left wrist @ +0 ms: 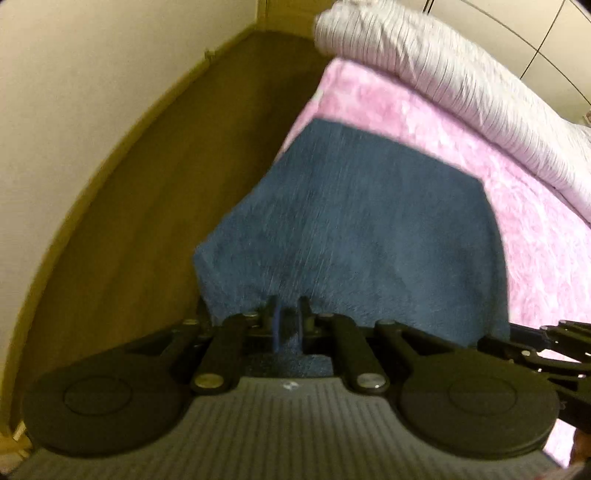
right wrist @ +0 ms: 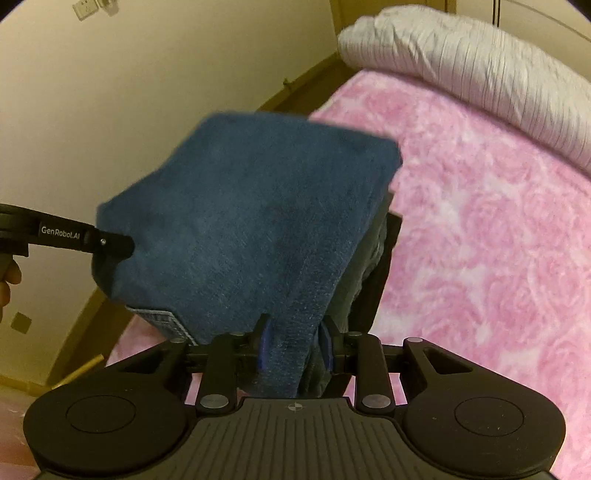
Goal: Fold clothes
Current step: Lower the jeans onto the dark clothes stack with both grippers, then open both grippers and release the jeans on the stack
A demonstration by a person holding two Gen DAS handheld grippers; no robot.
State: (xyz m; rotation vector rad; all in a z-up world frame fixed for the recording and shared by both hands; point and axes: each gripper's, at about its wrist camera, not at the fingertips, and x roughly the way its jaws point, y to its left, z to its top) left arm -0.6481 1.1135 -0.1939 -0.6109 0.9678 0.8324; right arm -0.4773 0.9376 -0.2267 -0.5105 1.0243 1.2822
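A: What does the left wrist view show?

B: The left gripper (left wrist: 288,314) is pinching an edge of a blue garment (left wrist: 362,229), fingers nearly together with cloth between them. The garment spreads over a pink blanket (left wrist: 535,251) and hangs past its edge. A white quilt (left wrist: 443,81) is bunched along the far side. Left of the bed runs a brown wood floor (left wrist: 147,192) against a cream wall (left wrist: 74,74). The picture is blurred.

A: And the right wrist view?

B: The right gripper (right wrist: 295,339) is clamped on the same garment (right wrist: 251,206), held up above the pink blanket (right wrist: 480,229). The left gripper (right wrist: 122,245) grips its left side, with a hand (right wrist: 7,284) behind it. The quilt (right wrist: 480,62) lies beyond, and the wall (right wrist: 147,74) carries a socket (right wrist: 84,8).
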